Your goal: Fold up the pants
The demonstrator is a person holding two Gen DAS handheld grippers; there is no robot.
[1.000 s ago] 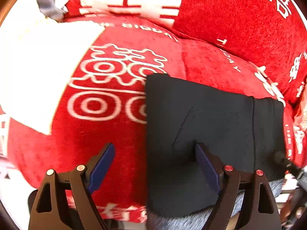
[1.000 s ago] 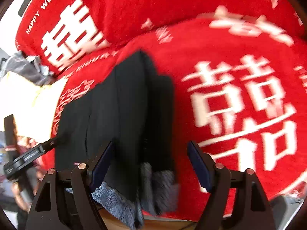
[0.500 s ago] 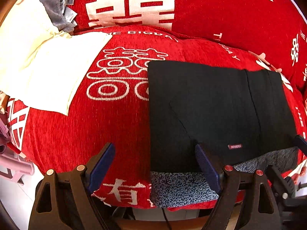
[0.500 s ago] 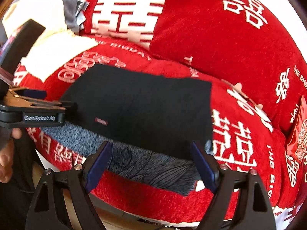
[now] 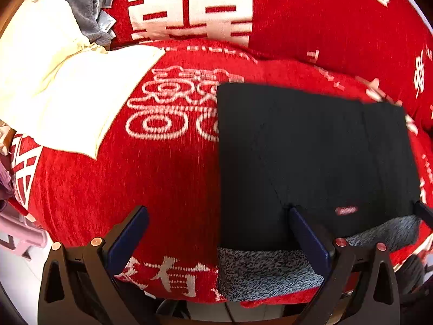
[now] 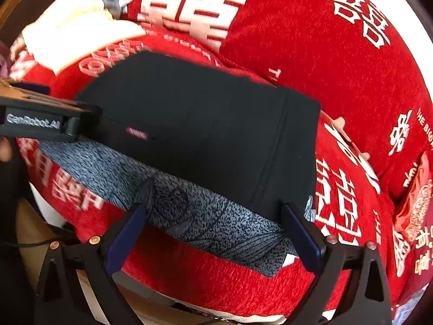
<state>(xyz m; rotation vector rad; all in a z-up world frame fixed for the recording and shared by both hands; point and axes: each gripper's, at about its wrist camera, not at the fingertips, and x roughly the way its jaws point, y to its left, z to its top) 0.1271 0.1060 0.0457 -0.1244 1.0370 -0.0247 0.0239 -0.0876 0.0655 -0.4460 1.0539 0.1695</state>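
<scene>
Tongs first, left wrist view: the left tongs [image 5: 216, 233] are opening to their widest, nothing pinched, one pad over the near left corner of the folded black pants [image 5: 311, 157] on the red sofa cover [image 5: 167, 173]. A second ago that pad pressed into the cloth; now the fold lies flat.

Right wrist view: the right tongs [image 6: 213, 233] are opening too, empty, straddling the grey lining [image 6: 205, 216] at the pants' near edge, having swung round square. Likely the fold is finished.
</scene>
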